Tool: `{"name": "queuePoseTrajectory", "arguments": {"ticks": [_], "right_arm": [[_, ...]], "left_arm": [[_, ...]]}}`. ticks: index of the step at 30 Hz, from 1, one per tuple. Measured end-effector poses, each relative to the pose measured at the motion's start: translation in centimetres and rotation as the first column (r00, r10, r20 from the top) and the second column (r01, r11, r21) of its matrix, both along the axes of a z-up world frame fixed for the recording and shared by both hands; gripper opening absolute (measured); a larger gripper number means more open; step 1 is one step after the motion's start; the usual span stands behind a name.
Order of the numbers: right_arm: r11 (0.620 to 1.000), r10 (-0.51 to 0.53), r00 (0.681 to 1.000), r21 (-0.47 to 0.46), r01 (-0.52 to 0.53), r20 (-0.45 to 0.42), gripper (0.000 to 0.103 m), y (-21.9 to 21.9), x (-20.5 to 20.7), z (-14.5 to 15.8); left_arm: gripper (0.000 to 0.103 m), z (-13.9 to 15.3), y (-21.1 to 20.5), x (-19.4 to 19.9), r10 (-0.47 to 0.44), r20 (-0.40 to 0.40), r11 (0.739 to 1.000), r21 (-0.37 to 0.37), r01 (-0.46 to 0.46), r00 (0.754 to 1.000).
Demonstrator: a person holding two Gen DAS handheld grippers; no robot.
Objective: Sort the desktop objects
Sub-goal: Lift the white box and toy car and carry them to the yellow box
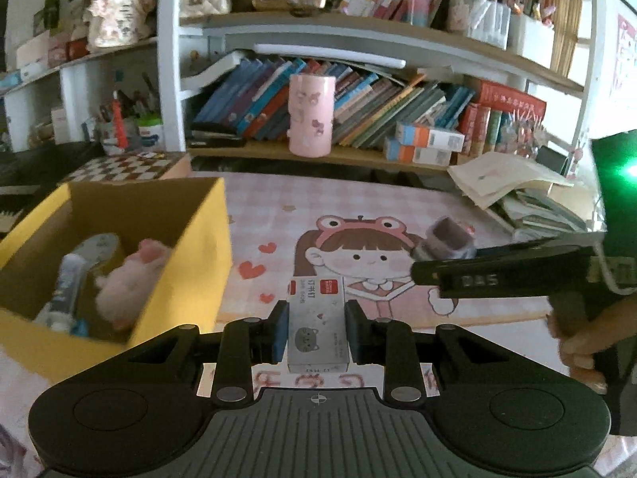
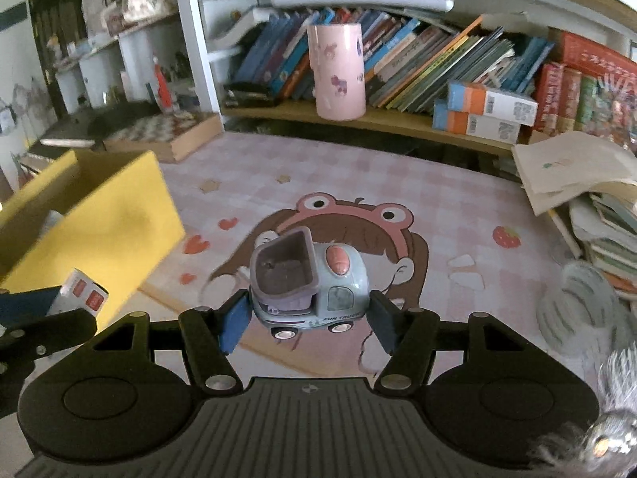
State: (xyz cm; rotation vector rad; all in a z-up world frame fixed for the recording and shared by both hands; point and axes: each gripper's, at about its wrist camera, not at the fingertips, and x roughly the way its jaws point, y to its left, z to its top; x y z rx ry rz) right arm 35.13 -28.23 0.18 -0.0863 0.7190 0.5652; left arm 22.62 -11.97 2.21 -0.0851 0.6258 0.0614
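two claws: one staple box, one toy truck.

A cardboard box sits at the left of the surface with a plush toy inside. A staple box lies near centre, a toy truck to its right. Far behind, a cylinder cup stands on the shelf before books.
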Motion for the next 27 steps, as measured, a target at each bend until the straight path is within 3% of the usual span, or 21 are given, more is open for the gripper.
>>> {"name": "queuePoseTrajectory", "arguments": {"ticks": [7,13,27], "right_arm": [[0.998,-0.041,0.999,0.041,0.042,-0.028,0.060,0.0,-5.8,1.4],[0.995,-0.050,0.991,0.082,0.060,-0.127,0.060,1.6,-9.7,1.6],[0.999,-0.022,0.997,0.038,0.025,-0.078,0.060,8.6,-18.9,2.4]], "left_arm": [[0.028,0.5,2.0,-4.1,0.002,0.007,1.000,0.005,-0.002,1.000],[0.028,0.5,4.0,-7.0,-0.005,-0.001,1.000,0.017,0.005,1.000],[0.028,0.4,10.6,-14.3,-0.011,0.002,1.000,0.006,0.011,1.000]]}}
